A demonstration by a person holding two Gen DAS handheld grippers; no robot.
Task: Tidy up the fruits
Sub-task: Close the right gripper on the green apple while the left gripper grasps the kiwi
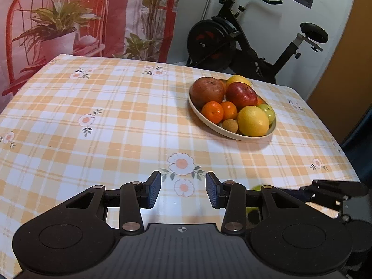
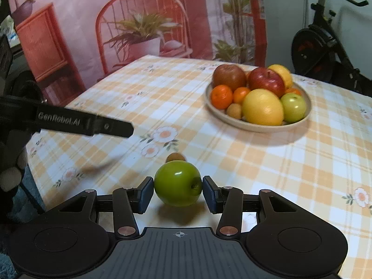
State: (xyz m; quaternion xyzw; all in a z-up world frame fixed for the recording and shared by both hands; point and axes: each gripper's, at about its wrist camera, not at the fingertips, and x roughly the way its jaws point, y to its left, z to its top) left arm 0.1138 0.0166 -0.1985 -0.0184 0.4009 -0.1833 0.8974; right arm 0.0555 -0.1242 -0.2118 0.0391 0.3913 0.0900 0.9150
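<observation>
Sitting at the bottom middle of the right wrist view, the green apple rests on the checked tablecloth between the pads of the right gripper. The pads look like they just touch its sides, and the apple is not lifted yet. A small brown fruit peeks out right behind it. The plate, up in the right of the frame, is already full of fruit and sits well apart from the apple.

The left gripper hovers over bare cloth at the bottom of its own view, partly open, with nothing in it.

The apple is round and shiny, so it could slip out and roll if the grip is too soft. It could also bump the brown fruit. The plate is crowded, so one more apple may push another fruit off.
</observation>
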